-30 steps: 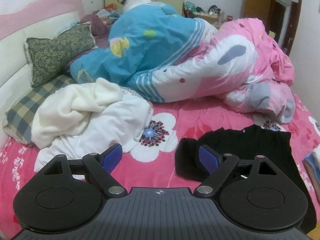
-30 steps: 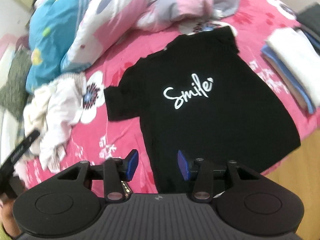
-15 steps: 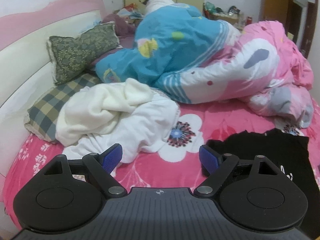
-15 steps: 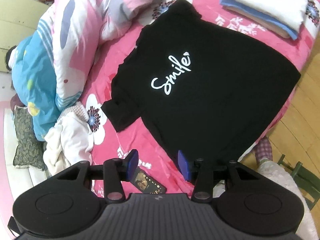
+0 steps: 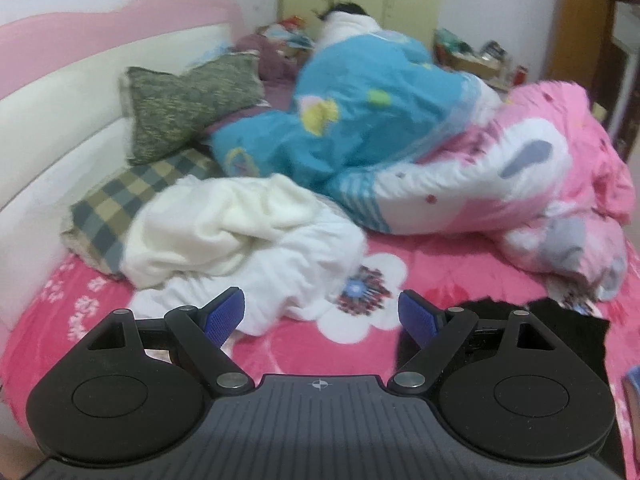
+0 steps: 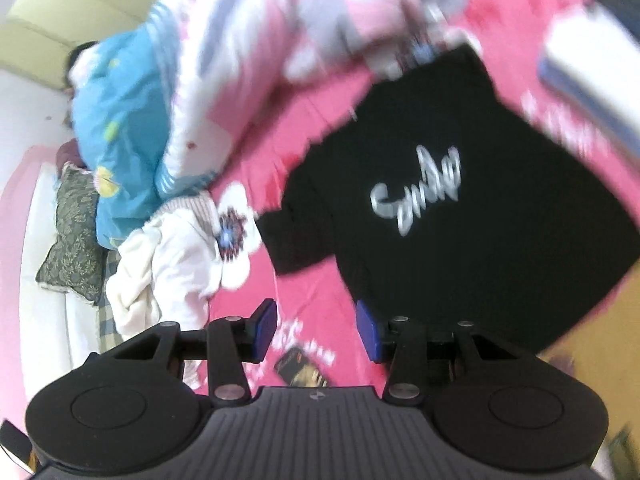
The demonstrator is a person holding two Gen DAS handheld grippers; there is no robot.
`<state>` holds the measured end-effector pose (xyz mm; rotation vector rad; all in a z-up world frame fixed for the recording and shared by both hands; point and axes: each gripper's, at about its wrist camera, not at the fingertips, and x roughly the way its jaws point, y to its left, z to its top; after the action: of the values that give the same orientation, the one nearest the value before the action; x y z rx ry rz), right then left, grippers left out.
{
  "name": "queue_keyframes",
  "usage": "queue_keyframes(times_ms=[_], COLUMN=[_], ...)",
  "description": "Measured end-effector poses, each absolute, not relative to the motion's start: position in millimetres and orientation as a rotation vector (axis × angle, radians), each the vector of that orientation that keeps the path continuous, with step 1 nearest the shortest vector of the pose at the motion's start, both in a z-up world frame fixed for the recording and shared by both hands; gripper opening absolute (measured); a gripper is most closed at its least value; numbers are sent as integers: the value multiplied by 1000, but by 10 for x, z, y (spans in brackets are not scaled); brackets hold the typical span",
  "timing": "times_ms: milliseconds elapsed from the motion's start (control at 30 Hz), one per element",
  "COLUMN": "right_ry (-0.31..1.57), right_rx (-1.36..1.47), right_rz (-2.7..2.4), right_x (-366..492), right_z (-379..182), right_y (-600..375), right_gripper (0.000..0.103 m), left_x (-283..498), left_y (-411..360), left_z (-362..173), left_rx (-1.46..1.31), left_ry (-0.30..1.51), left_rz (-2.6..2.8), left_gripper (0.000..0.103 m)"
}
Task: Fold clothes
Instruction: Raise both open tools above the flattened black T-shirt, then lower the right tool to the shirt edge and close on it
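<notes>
T-shirt (image 6: 460, 216) flat, collar toward quilt (image 6: 248, 52); both grippers' jaws spread, empty.

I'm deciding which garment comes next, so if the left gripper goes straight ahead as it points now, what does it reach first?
Probably the white clothes pile; the left gripper is open and empty, though depth is unclear.

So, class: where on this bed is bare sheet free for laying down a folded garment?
Bare pink sheet lies between the white clothes heap and the black T-shirt. Crowded: quilts behind, pillows by the headboard.
</notes>
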<state>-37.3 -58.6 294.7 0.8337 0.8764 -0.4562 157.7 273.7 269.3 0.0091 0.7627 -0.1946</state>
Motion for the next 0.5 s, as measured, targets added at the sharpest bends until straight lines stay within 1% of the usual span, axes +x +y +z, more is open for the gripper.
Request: queue_keyframes(times_ms=[100, 200, 267, 300, 400, 500], right_ry=[822, 692, 622, 600, 606, 694], right_rx=[701, 451, 317, 269, 205, 254], right_rz=[-422, -400, -360, -330, -211, -74], right_x=[-215, -52, 93, 186, 556, 1033], right_z=[3227, 3667, 3811, 3816, 3565, 3087], right_y=[-630, -724, -772, -794, -863, -900], right_gripper=[47, 47, 47, 47, 46, 41], left_x=[1566, 1565, 1570, 1574, 1599, 1622], left_y=[2474, 2183, 1977, 1883, 1675, 1535], left_z=[2603, 2471, 2357, 2303, 2194, 2092], left_rx=[-14, -52, -51, -44, 3, 19], left_ry=[795, 841, 874, 888, 932, 979], left_rz=[-253, -298, -310, -312, -272, -229], left_gripper=[85, 85, 85, 85, 85, 85])
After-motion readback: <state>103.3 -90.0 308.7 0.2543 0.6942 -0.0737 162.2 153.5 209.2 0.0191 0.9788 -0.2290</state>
